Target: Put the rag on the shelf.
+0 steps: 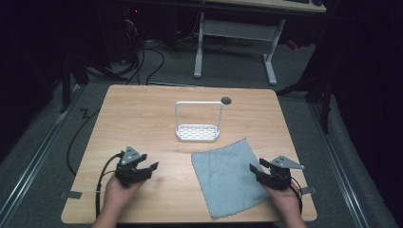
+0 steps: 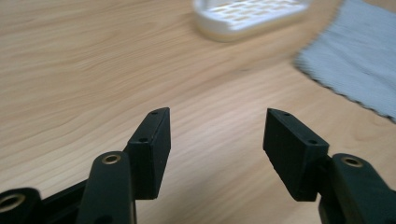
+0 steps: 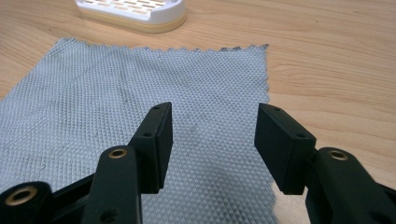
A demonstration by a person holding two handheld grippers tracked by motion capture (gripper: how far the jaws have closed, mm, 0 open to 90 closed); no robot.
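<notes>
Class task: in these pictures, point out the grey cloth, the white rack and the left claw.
grey cloth (image 1: 227, 175), high view: middle of the fabric.
white rack (image 1: 197, 132), high view: its slotted base.
left claw (image 1: 146, 163), high view: midway between its open fingertips.

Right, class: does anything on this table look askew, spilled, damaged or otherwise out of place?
Nothing is spilled or broken. The grey cloth lies flat but turned at an angle to the table edges. The white rack stands upright behind it, empty. Both the left gripper and the right gripper are open and hold nothing.
</notes>
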